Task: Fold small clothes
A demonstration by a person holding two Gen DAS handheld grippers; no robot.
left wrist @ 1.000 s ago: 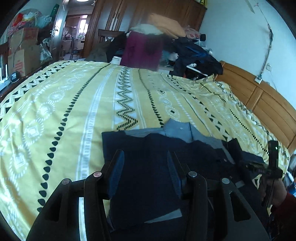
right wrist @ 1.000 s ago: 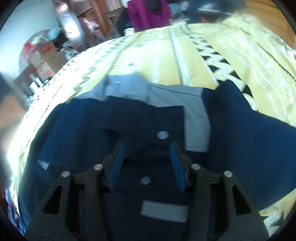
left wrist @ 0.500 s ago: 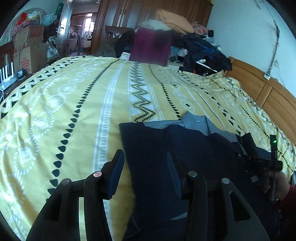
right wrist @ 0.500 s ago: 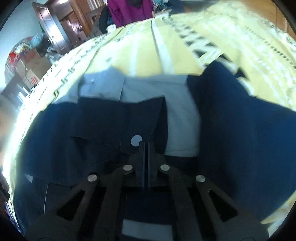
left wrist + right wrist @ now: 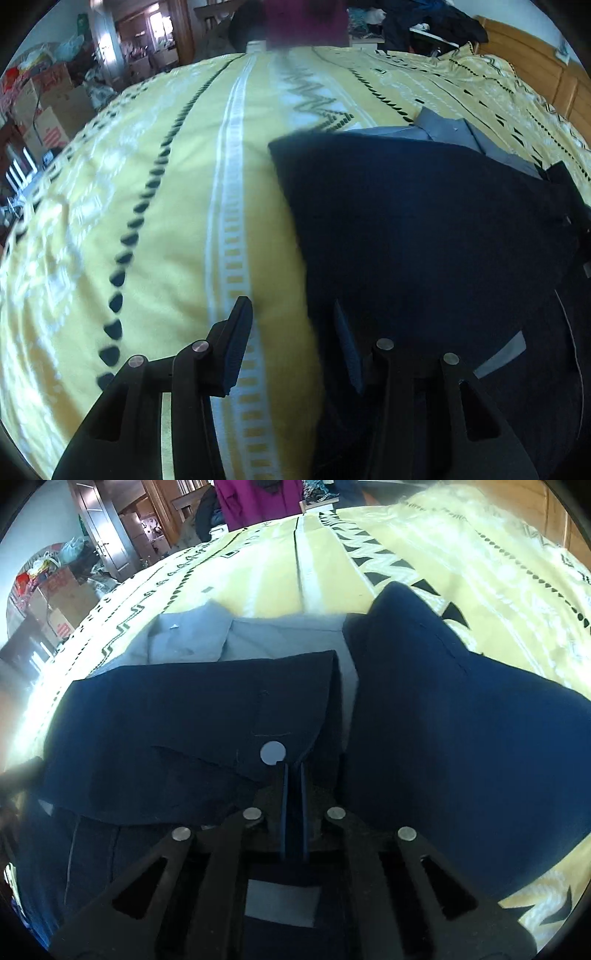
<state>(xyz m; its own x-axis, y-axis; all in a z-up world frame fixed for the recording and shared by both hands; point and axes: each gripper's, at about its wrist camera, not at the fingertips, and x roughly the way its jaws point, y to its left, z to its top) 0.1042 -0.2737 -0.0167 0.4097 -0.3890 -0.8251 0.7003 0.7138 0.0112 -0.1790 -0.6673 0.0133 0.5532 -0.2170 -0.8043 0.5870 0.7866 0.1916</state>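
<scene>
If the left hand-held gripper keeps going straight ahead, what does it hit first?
Probably the yellow bedspread, right at the navy shirt edge. The open left hand-held gripper straddles that edge; depth is unclear.

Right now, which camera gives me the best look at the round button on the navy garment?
The right wrist view: the button sits centred, just beyond the shut right tool, on the navy garment. The left wrist view shows only dark fabric; no button is visible.

Home bedroom: bed (image 5: 177,206), wooden wardrobe (image 5: 110,535), piled clothes (image 5: 428,22).
</scene>
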